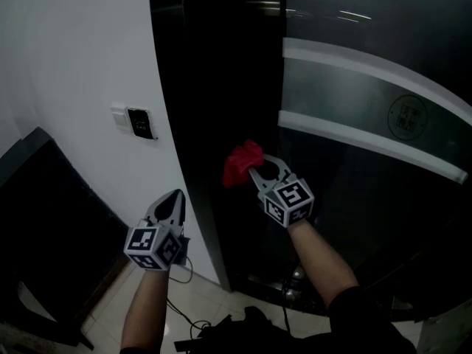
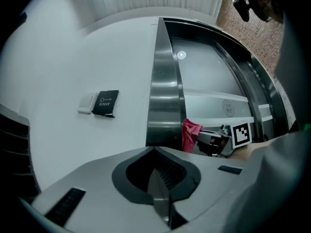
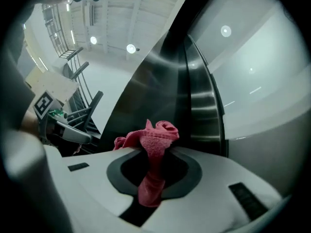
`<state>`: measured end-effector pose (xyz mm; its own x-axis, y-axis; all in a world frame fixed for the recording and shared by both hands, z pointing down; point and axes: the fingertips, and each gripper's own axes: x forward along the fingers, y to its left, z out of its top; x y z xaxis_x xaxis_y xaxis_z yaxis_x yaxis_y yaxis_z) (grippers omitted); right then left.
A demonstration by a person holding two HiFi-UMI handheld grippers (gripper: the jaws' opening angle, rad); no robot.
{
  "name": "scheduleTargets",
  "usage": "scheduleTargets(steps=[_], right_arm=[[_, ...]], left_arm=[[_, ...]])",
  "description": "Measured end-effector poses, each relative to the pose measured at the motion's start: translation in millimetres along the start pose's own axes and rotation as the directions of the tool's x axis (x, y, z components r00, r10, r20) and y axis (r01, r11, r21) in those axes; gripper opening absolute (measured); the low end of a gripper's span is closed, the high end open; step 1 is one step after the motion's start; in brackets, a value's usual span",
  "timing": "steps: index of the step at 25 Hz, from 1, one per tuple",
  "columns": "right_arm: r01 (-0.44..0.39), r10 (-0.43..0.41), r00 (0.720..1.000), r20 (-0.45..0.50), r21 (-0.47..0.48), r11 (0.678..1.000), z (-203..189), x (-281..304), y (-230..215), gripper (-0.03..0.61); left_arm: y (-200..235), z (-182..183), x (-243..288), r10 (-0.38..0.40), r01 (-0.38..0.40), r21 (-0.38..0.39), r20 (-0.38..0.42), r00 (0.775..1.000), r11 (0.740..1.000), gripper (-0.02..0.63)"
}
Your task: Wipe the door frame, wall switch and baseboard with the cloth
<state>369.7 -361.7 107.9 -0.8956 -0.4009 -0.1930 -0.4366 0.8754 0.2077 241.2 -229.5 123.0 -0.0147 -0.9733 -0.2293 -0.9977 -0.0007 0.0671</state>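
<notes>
Fingers of right gripper (image 1: 254, 172) are clamped on the red knitted cloth (image 1: 242, 162). The right gripper view shows the cloth (image 3: 155, 135) pinched between them, with a bunch sticking out past the tips. Fingers of left gripper (image 1: 175, 198) are pressed together with nothing in them, as the left gripper view confirms (image 2: 158, 152).

Cloth location: at 11 o'clock from the right gripper's marker cube, up against the dark glossy metal door frame (image 1: 193, 124) at about mid-height. From the left gripper view the cloth (image 2: 190, 132) sits at the frame's (image 2: 163, 96) right edge. It looks like contact, but I can't confirm.

Black wall switch plate marked EXIT (image 1: 140, 122) is on the white wall (image 1: 74, 57), at 11 o'clock from the left gripper and well apart from the cloth.

Progress, my read: the frame wipe is under way, and how much is covered can't be told. Switch not yet reached. Baseboard also left, and I can't make it out clearly down by the tiled floor (image 1: 199, 301).
</notes>
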Motion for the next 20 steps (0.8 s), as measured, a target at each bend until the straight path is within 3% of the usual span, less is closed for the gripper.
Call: scheduleTargets(steps=[3, 7, 11, 15, 20], right_arm=[[0.031, -0.030, 0.999, 0.040, -0.019, 0.999, 34, 10, -16, 0.052], [0.030, -0.029, 0.994, 0.107, -0.008, 1.000, 63, 22, -34, 0.052], [-0.069, 0.063, 0.983, 0.171, 0.026, 0.997, 78, 33, -42, 0.052], [-0.194, 0.177, 0.965, 0.194, 0.071, 0.978, 86, 38, -46, 0.052], [-0.251, 0.229, 0.944, 0.237, 0.066, 0.966, 106, 46, -51, 0.052]], left_arm=[[-10, 17, 9, -0.016, 0.016, -0.007, 0.007, 1.000, 1.000, -0.006], [-16, 35, 11, 0.033, -0.035, 0.031, 0.065, 0.997, 0.999, -0.006], [-23, 51, 9, 0.138, -0.146, 0.074, 0.103, 0.985, 0.986, -0.006], [-30, 72, 0, 0.272, -0.286, 0.063, 0.172, 0.947, 0.956, -0.006], [-46, 70, -12, 0.359, -0.374, 0.100, 0.137, 0.923, 0.922, -0.006]])
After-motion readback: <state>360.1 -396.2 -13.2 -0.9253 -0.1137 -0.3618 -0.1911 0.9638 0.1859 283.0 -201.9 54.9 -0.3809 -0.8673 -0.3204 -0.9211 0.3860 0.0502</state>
